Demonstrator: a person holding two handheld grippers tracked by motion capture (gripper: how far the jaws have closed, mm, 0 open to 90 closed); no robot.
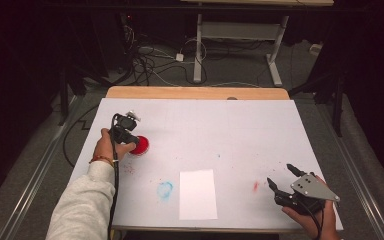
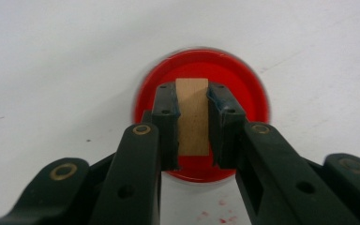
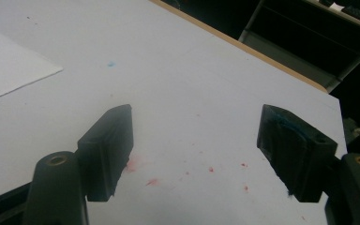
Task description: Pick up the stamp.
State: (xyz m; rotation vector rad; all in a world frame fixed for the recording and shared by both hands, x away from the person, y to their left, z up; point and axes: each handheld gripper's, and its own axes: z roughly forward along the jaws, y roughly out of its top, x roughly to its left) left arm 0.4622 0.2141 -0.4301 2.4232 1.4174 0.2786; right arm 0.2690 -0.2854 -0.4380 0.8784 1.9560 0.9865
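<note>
One wooden block [image 2: 192, 117] clamped in left hand-held gripper [image 2: 192, 123], over red dish [image 2: 243, 79]

- White table [image 1: 250, 125], wooden far edge.
- Red dish [image 1: 141, 145] at left — wooden block [image 2: 192, 117] inside.
- White paper [image 1: 197, 194] near front edge.
- Blue smear [image 1: 164, 189], red smear [image 1: 255, 186] — paper between.

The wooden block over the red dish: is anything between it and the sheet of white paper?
Nothing visible. The left gripper is shut on the wooden block above the red dish. The table between there and the white paper holds only a blue smudge and red specks.
</note>
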